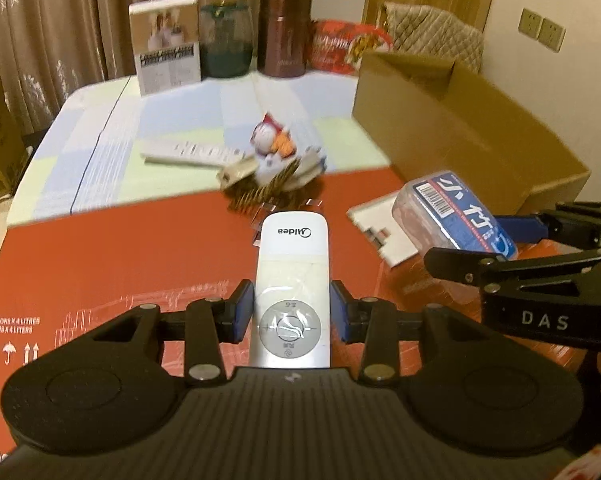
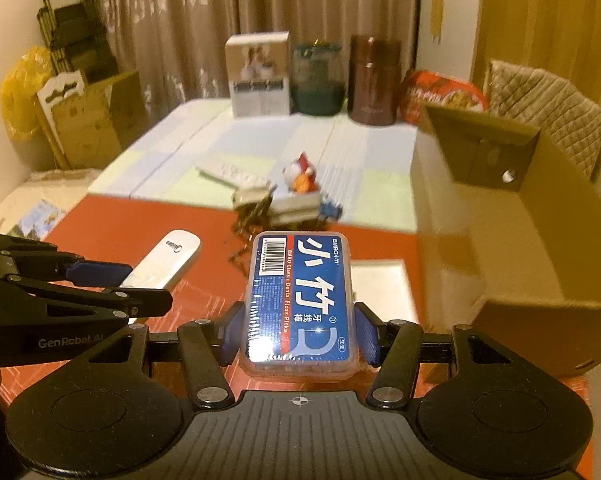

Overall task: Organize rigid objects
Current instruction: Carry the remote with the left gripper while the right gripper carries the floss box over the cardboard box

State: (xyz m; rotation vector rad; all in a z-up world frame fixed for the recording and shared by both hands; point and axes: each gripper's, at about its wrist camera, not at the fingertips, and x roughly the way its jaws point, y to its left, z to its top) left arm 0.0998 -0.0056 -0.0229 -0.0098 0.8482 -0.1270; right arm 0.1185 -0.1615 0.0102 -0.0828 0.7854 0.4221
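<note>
White remote point(image 1: 290, 280) lengthwise, logo end forward

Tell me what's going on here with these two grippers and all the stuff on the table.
A person is tidying up with a handheld gripper in each hand. The left gripper is clamped on a white Midea remote, and the right gripper is clamped on a blue box of dental floss picks. Both items are held above the red sheet. An open cardboard box sits to the right, and a small pile of clutter lies further back on the table.
</note>
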